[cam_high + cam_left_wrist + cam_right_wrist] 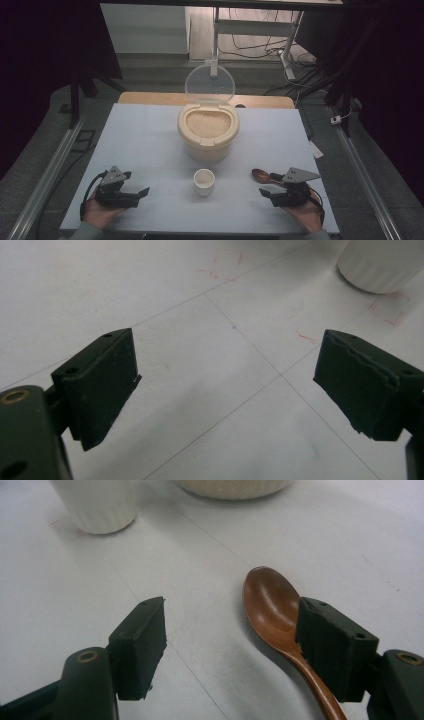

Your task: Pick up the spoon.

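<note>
Brown wooden spoon (272, 605), glossy, oval-bowled, lies flat right of the ribbed white cup (204, 181).
Right gripper (230, 645) stands with jaws apart, one beside the spoon's handle, gripping nothing; left gripper (225, 385), left of the cup, gapes empty over matte white table (150, 140).
</note>
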A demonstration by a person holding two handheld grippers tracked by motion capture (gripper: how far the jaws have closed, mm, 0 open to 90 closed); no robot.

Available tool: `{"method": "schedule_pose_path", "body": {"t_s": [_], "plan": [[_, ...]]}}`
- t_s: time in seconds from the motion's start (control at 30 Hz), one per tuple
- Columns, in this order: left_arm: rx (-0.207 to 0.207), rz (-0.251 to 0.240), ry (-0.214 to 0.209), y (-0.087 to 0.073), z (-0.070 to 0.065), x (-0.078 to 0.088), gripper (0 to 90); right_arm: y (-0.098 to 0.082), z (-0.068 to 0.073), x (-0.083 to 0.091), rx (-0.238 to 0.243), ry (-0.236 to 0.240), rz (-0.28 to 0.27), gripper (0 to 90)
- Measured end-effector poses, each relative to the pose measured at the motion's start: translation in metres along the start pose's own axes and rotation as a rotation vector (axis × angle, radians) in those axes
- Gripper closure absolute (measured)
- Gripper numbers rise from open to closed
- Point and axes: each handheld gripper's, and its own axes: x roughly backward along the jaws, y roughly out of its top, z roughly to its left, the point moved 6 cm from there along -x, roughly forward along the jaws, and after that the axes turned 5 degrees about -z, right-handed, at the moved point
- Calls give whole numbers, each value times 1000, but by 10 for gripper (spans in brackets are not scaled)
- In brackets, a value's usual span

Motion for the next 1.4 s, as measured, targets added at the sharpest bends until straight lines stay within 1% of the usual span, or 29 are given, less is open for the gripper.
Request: {"method": "schedule_pose_path", "body": {"t_s": [0.03,0.2,0.23,0.37,0.63,0.77,0.83,0.87,0.9,1.03,1.1,1.23,1.4], "plan": [[1,-3,9,0,1,1,102,0,0,0,0,1,1,288],[7,-1,9,0,1,0,105,0,2,1,4,5,-6,292],[5,-1,9,1,1,0,105,1,2,1,3,6,-13,293],[-5,-1,12,1,-1,0,109,1,2,3,2,4,-15,294],[-7,-3,7,2,-1,0,116,3,4,4,1,0,-20,300],[-8,0,4,3,-1,-1,116,5,4,4,2,-3,-9,309],[-9,-4,5,3,-1,-1,117,9,2,5,6,-5,8,309],[-8,-6,4,5,-2,-2,117,12,2,6,0,5,11,310],[-12,-5,4,5,-2,-2,117,16,1,8,1,0,17,314],[-23,3,2,5,-4,-4,118,28,-3,14,-5,5,78,338],[-26,5,1,6,-3,-4,118,31,-7,16,-15,14,126,344],[-25,11,1,5,-2,-6,118,34,-17,18,-4,5,226,344],[-27,16,-2,5,-2,-7,118,39,-32,24,5,-29,307,349]]}}
